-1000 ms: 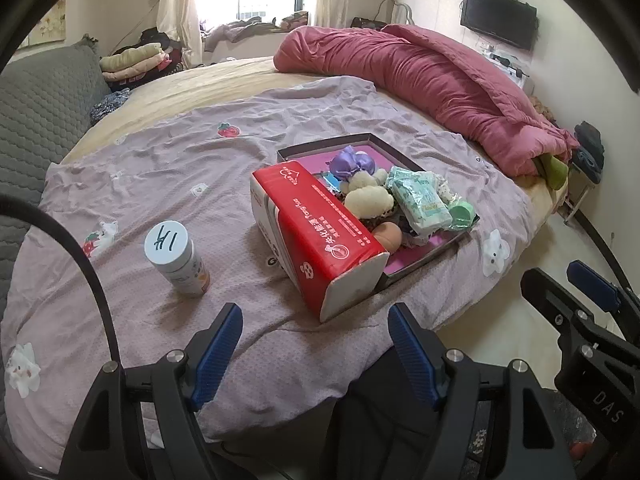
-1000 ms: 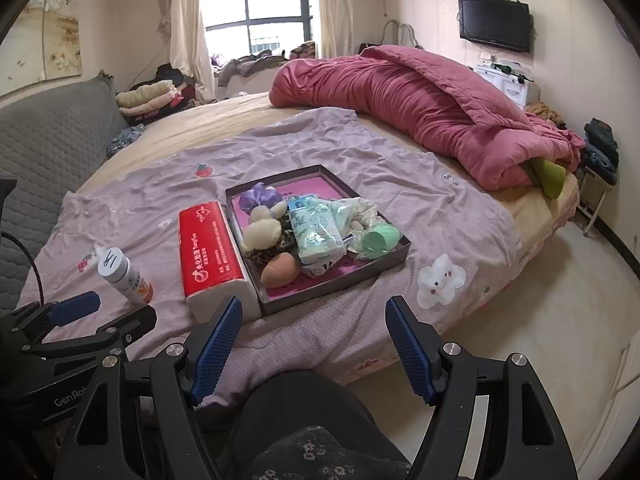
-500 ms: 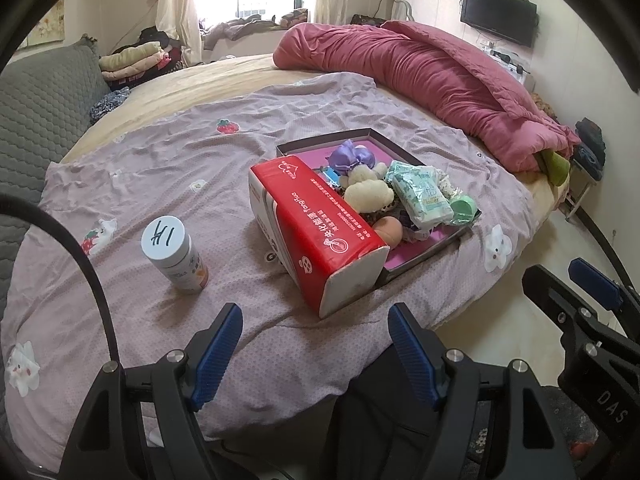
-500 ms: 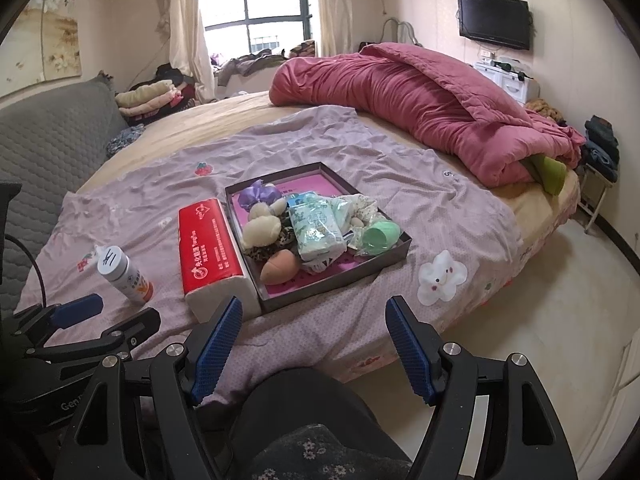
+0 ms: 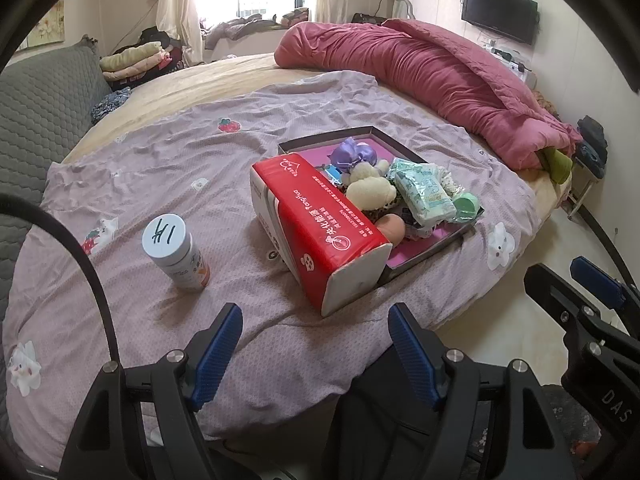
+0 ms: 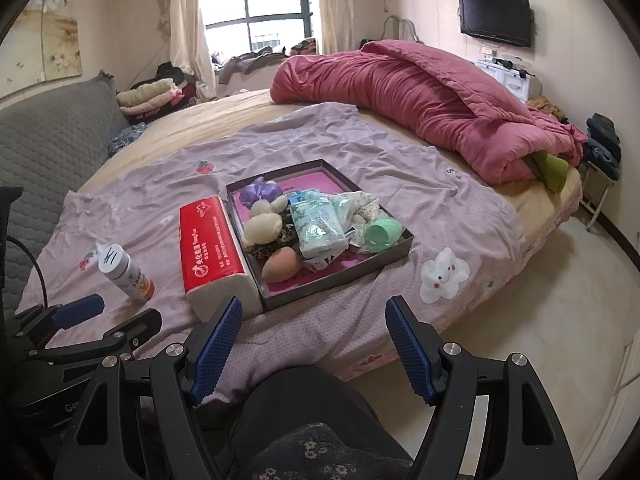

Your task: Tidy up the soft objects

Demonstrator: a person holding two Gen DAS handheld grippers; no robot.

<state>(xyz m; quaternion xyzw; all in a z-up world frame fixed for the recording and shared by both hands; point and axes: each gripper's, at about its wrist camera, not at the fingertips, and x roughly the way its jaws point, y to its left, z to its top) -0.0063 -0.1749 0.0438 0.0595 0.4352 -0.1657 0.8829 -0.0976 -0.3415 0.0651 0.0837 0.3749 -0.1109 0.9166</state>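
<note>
Shallow box (image 6: 394, 254) holds soft toys and wipes pack (image 6: 318, 226); bottle (image 5: 176, 250) lid reads "1H" (handwritten); left gripper (image 5: 314, 344) and right gripper (image 6: 314, 340) gape, empty

Wrinkled matt cloth sheet (image 5: 168, 152); glossy red plastic-wrapped tissue pack (image 5: 320, 216); smooth plastic bottle (image 5: 176, 252); crinkly shiny wipes packet (image 6: 318, 226); fuzzy plush toy (image 6: 262, 226).

You get soft daylight from the window (image 6: 256, 4), which glares white; both views are sharp, with bent, black-rimmed edges and faint shadows.
</note>
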